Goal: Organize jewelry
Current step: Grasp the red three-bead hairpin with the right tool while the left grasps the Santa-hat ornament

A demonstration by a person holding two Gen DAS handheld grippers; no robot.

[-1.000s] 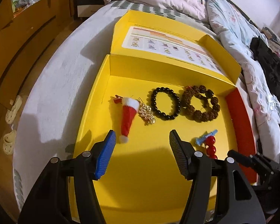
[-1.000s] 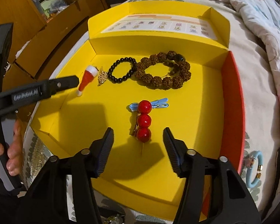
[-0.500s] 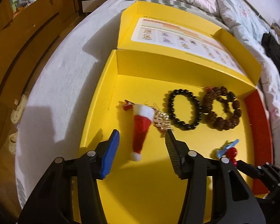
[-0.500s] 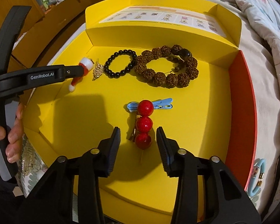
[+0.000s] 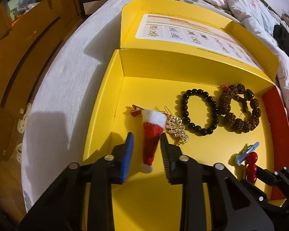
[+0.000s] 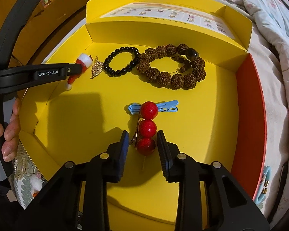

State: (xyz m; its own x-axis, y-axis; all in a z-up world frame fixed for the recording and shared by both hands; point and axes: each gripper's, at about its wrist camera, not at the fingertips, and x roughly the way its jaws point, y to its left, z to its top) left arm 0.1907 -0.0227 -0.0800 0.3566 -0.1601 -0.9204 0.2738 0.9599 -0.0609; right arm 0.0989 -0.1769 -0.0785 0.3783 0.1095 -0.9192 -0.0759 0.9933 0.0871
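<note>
An open yellow box (image 5: pixel 104 104) lies on the bed and holds the jewelry. My left gripper (image 5: pixel 145 140) is open, its jaws narrow on either side of a red Santa-hat hair clip (image 5: pixel 151 134), not clamped. A gold clip (image 5: pixel 176 128), a black bead bracelet (image 5: pixel 197 111) and a brown seed bracelet (image 5: pixel 239 108) lie beside it. My right gripper (image 6: pixel 142 138) is open, its jaws close on either side of the lowest ball of a red three-ball hair clip (image 6: pixel 146 129). A blue clip (image 6: pixel 163 105) lies under its top ball.
The box lid (image 6: pixel 163 13) with a printed sheet stands open at the back. The box's right wall (image 6: pixel 246 119) is red. A light blue bracelet (image 6: pixel 264 184) lies on the quilt to the right. More jewelry (image 6: pixel 25 171) lies outside the box's left front corner. Wooden furniture (image 5: pixel 19 44) stands left.
Both grippers have narrowed. The left one moved left and forward until it straddled the Santa-hat clip. The right one moved forward around the lowest red ball.
</note>
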